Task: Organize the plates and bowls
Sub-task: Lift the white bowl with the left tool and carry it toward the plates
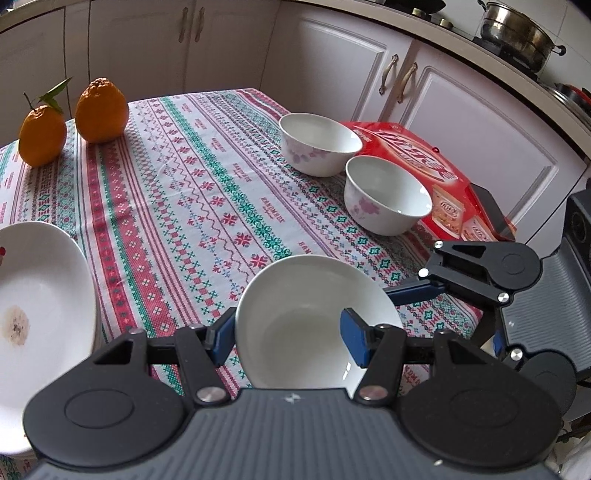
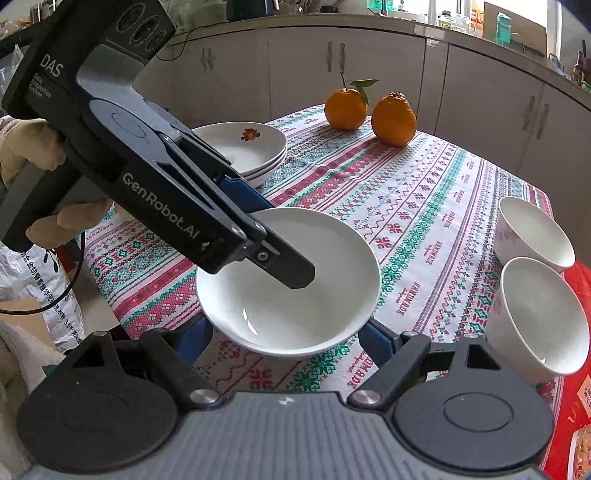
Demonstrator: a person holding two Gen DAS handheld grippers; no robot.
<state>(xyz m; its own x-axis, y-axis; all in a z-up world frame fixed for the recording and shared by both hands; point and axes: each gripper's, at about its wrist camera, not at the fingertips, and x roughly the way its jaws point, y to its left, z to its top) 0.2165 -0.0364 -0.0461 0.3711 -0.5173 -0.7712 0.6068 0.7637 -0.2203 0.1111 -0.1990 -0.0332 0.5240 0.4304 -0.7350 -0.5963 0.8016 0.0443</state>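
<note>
A plain white bowl [image 1: 314,317] [image 2: 295,295] sits near the table's front edge. My left gripper [image 1: 291,338] straddles its rim: one finger is inside the bowl, the other outside; whether the pads press the wall is unclear. It also shows in the right wrist view [image 2: 258,240]. My right gripper [image 2: 286,345] is open, with one finger at each side of the bowl's base. Two flowered white bowls [image 1: 319,144] [image 1: 388,199] stand at the right. A stack of white plates [image 2: 243,147] [image 1: 40,314] stands at the left.
Two oranges [image 1: 101,110] [image 1: 42,134] stand at the table's far left corner. A red box [image 1: 424,162] lies under the flowered bowls at the table's right edge. White kitchen cabinets [image 1: 332,74] surround the table. A steel pot [image 1: 517,33] sits on the counter.
</note>
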